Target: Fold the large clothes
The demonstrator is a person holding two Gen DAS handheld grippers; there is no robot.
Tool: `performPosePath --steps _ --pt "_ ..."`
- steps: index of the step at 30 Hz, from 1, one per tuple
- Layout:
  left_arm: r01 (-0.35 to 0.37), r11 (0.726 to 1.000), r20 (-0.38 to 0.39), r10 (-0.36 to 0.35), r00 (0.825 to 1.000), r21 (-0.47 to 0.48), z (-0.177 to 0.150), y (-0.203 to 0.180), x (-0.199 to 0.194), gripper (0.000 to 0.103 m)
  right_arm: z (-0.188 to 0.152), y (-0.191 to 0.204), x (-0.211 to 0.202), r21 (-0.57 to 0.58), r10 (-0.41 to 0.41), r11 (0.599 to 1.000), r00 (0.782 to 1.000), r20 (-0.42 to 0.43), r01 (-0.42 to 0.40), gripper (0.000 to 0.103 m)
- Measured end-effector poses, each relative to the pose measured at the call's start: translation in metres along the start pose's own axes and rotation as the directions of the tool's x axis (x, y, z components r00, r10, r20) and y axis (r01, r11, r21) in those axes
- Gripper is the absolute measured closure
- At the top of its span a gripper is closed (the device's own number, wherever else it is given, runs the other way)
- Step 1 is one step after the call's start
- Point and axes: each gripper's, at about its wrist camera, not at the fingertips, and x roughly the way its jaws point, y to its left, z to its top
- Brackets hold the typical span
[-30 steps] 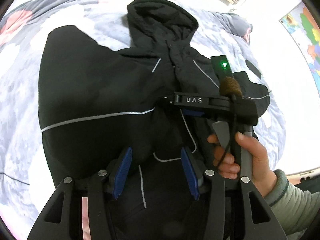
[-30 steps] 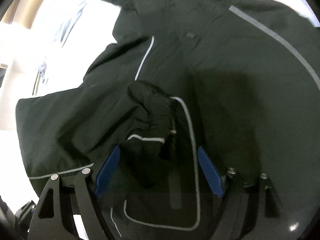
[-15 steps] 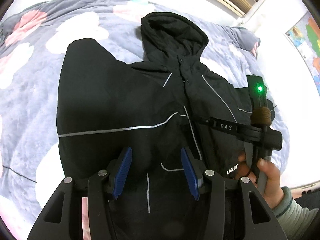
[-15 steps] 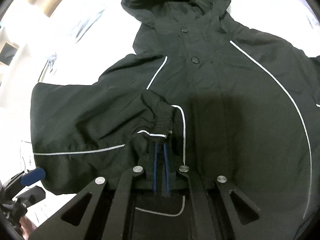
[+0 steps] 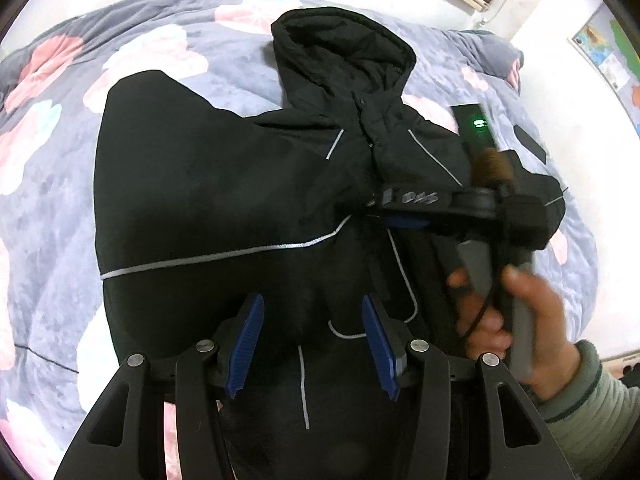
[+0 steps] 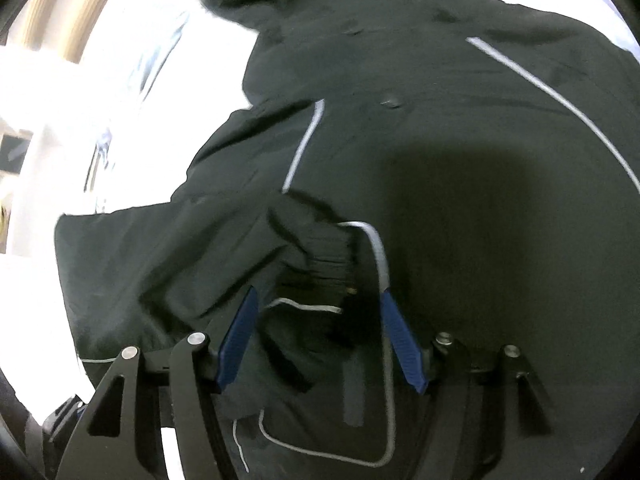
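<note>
Black hooded jacket (image 5: 224,184) lies flat on the floral bed quilt (image 5: 48,168), both sleeves folded across its front. Right tongs (image 6: 318,340) opening over the bunched sleeve cuff (image 6: 316,264), pads clear. Left tongs (image 5: 312,344) apart, empty, above the jacket.

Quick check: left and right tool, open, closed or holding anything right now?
Left tool: open, holding nothing, above the black jacket.
Right tool: jaws opening, the sleeve cuff between them, not gripped.
</note>
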Motion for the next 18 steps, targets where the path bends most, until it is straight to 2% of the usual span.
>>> performPosePath --steps 1,2,4,6,7,9,13,15,18 --pt "0.002 1.0 0.0 -0.002 1.0 -0.004 0.001 0.002 0.001 0.05 0.001 0.004 0.007 -0.01 -0.005 1.0 1.0 -0.013 0.004 0.034" --pt "0.0 1.0 0.0 0.0 1.0 -0.005 0.001 0.002 0.001 0.05 0.001 0.008 0.017 -0.018 -0.011 1.0 0.999 -0.032 0.011 0.039" --pt "-0.006 1.0 0.003 0.006 1.0 -0.002 0.003 0.003 0.001 0.05 0.002 0.012 0.031 -0.023 -0.069 0.997 0.997 -0.039 0.068 0.043" --pt "-0.01 1.0 0.012 0.01 1.0 0.003 0.004 0.005 -0.001 0.05 0.003 0.02 0.032 -0.041 -0.105 0.994 0.994 -0.015 0.105 0.053" --pt "-0.015 1.0 0.018 0.014 1.0 0.004 0.004 0.006 -0.002 0.05 0.002 0.022 0.027 -0.053 -0.103 0.993 0.995 0.004 0.103 0.062" --pt "-0.025 1.0 0.026 0.025 0.999 0.001 0.006 0.007 -0.004 0.051 -0.002 0.024 0.01 -0.059 -0.077 0.995 0.996 0.048 0.08 0.064" --pt "-0.02 1.0 0.071 0.021 0.997 -0.015 0.016 0.007 -0.016 0.051 -0.009 0.027 -0.038 -0.081 -0.075 0.993 0.987 0.141 0.087 0.065" --pt "-0.01 1.0 0.105 0.011 0.994 -0.008 0.023 0.002 -0.025 0.051 -0.01 0.027 -0.068 -0.09 -0.094 0.989 0.975 0.2 0.114 0.065" --pt "-0.024 1.0 0.155 0.021 0.988 0.014 0.039 -0.01 -0.031 0.051 -0.009 0.016 -0.121 -0.089 -0.167 0.975 0.939 0.302 0.202 0.065"
